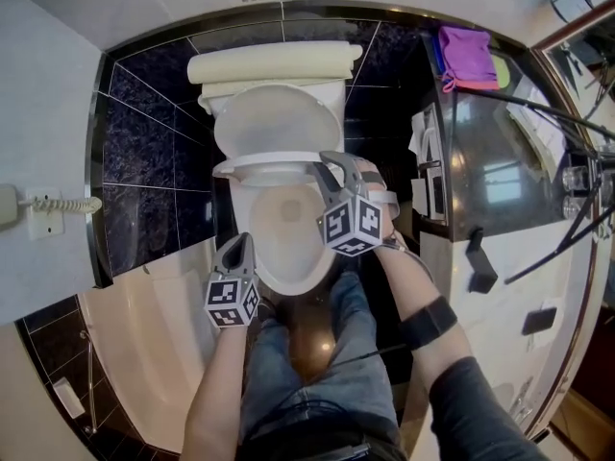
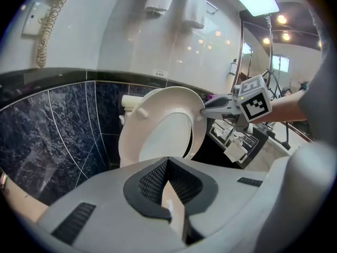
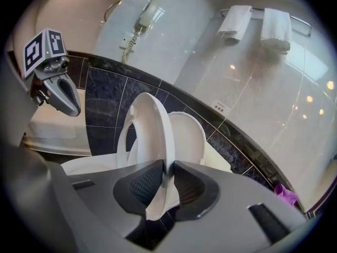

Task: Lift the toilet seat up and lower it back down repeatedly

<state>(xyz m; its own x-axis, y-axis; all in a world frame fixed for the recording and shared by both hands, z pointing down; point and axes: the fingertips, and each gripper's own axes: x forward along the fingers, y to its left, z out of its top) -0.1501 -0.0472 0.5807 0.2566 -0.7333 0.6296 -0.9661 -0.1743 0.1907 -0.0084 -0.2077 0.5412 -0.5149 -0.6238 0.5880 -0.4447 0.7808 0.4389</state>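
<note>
**Seat held raised over the bowl in a dark-tiled bathroom**

A bathroom is shown, with a dark marbled wall behind the toilet, a bathtub to the left and a wall phone above it. The toilet seat is held tilted steeply up over the bowl, short of the lid, which is leant back against the tank. The seat is gripped at its front right rim, probably so that it can be swung on its hinge either way without slipping.

The right gripper is clenched on that rim: in the right gripper view the seat's edge is pinched between the dark pads, the jaws being parted only by its thickness. The left gripper is kept low beside the bowl's left edge, its jaws drawn together on nothing, seemingly in reserve.
</note>
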